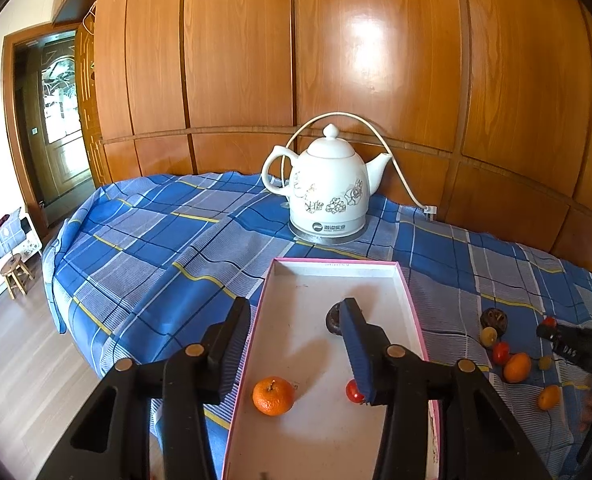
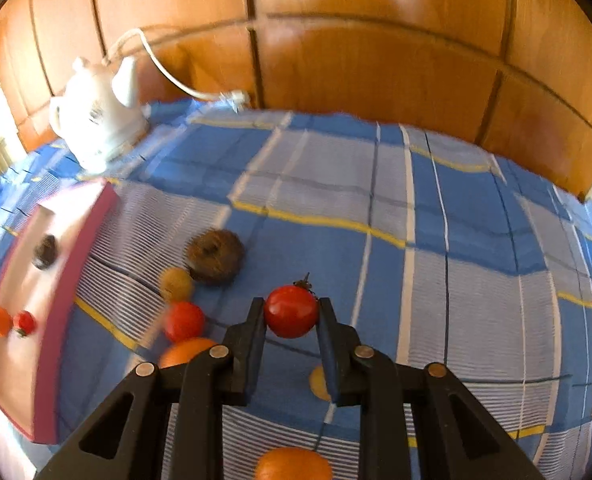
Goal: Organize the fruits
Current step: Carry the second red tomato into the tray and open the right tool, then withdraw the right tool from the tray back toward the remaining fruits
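Fruits, sorting into box; my entries run from largest item to smallest.

Table cloth (image 2: 376, 184): blue plaid, carries everything below.

Box (image 1: 410, 304): shallow, pink-rimmed, white floor. It lies to the left of my right gripper, with the loose fruit between; my left gripper hangs right over it.

Kettle (image 1: 328, 192): white ceramic, beyond the box's far end, corded. Not in the path.

Left gripper (image 1: 296, 344): spread wide, holding nothing. One finger is outside the box's left wall, the other over its floor.

Right gripper (image 2: 291, 316): pinching a cherry tomato (image 2: 291, 311) between both pads, stem up, lifted clear of the cloth as far as I can judge. This view is blurred.

Fruit in the box: one dark brown round fruit (image 1: 332, 320), partly hidden by my left finger; one mandarin (image 1: 273, 396); one small red tomato (image 1: 354, 392).

Fruit loose on the cloth, beside the box's right wall: a brown wrinkled fruit (image 2: 215, 255), oranges (image 2: 183, 352), a second red tomato (image 2: 183, 321), small yellowish ones (image 2: 175, 283).

Deciding relation: the held tomato must travel leftward over that loose cluster and the pink right wall. I judge the right hand carries it; the left is nearer the box but empty.
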Motion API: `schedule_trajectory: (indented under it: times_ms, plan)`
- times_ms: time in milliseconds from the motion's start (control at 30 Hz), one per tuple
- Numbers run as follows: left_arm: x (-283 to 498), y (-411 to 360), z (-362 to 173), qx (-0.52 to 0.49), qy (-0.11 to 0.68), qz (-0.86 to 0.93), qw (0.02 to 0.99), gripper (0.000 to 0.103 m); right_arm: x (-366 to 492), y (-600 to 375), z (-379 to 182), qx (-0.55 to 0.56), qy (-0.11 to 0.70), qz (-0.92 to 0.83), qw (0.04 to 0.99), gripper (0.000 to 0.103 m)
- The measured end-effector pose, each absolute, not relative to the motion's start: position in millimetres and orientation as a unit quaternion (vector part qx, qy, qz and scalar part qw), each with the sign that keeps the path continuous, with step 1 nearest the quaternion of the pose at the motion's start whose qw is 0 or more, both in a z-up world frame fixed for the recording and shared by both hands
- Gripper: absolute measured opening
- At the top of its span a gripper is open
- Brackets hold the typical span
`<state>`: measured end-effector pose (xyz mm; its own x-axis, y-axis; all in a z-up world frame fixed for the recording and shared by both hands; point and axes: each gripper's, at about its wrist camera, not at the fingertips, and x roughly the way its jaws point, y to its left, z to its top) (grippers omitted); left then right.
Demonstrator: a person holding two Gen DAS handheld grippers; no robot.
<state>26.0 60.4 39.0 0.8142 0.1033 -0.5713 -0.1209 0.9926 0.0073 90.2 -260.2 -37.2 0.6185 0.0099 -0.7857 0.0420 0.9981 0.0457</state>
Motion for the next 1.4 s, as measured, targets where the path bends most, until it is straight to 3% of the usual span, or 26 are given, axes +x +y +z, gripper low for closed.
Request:
schedule_trajectory:
  times_ms: [367, 700, 1033, 1400]
  plan:
    - [28, 64, 35, -0.017, 0.306, 0.061, 0.950, 0.047, 79, -164, -13, -0.010, 0.417, 0.148, 0.897, 0.025]
    - [33, 80, 22, -0.025, 0.320, 0.076, 0.944, 0.047, 73, -79, -34, -0.031, 0.450, 0.256, 0.855, 0.025]
    - [38, 116, 0, -0.043, 0.342, 0.123, 0.930, 0.047, 72, -44, -56, -0.082, 0.466, 0.221, 0.853, 0.026]
    - [38, 116, -5, -0.044, 0.348, 0.130, 0.927, 0.047, 55, -47, -14, -0.111, 0.389, 0.134, 0.905, 0.031]
